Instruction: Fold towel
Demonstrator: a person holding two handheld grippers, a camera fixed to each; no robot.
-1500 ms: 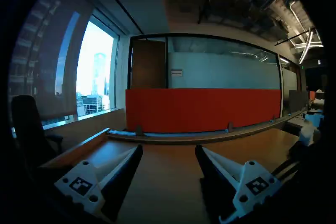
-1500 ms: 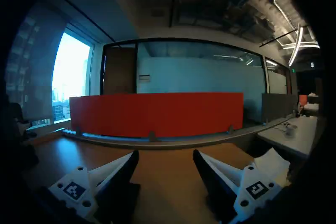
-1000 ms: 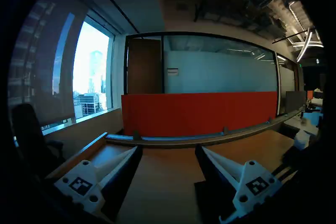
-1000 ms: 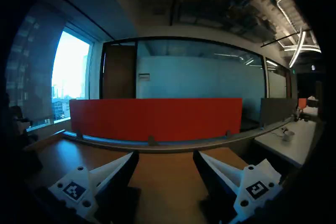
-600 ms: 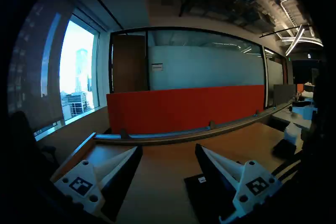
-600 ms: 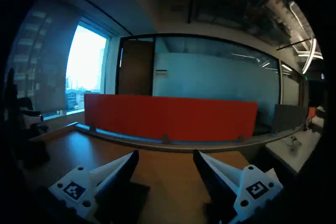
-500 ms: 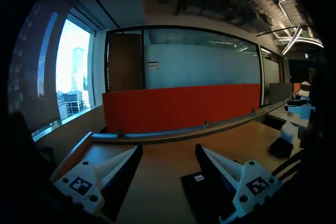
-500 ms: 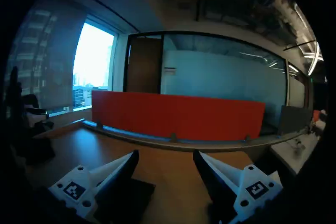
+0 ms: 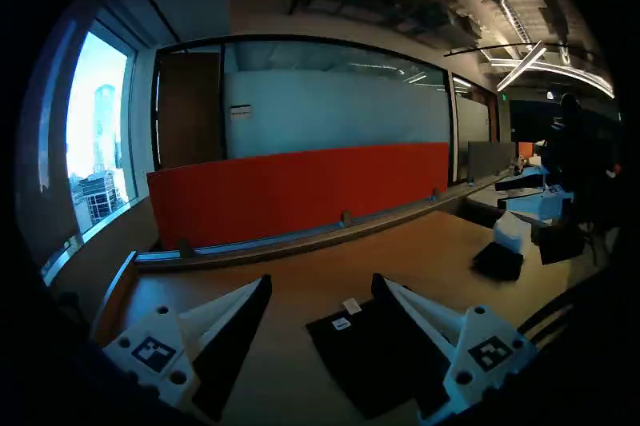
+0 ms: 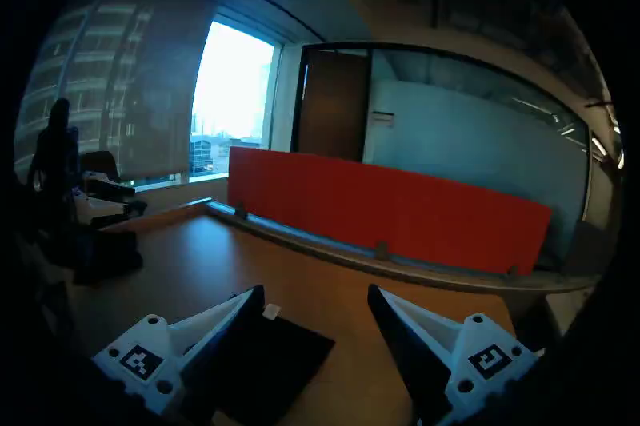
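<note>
Towel [image 9: 360, 354]: dark cloth, lying flat on the wooden table [image 9: 400, 254]. In the left gripper view it sits low and right of centre, partly behind the inner face of that gripper's right-hand finger. Small white tags [image 9: 352, 306] mark its far corner.

Left gripper [image 9: 320, 282]: fingers spread wide, nothing between them, tips above the table with bare wood in the gap. The towel's far corner lies just below the right-hand tip (whether finger and cloth touch cannot be told).

Right gripper [image 10: 314, 290]: also spread wide and holding nothing. In the right gripper view the towel [image 10: 284, 350] lies beside and below the left-hand finger, reaching toward the middle of the gap, with a white tag at its far corner near that fingertip.

Surroundings: a red partition [image 9: 296, 186] runs along the far edge of the table. Behind it are a glass wall and a brown door [image 9: 188, 110]. A bright window [image 10: 232, 106] shows city buildings. A dark bundle [image 9: 496, 260] rests on the table well apart from the towel, off to the right in the left gripper view.
</note>
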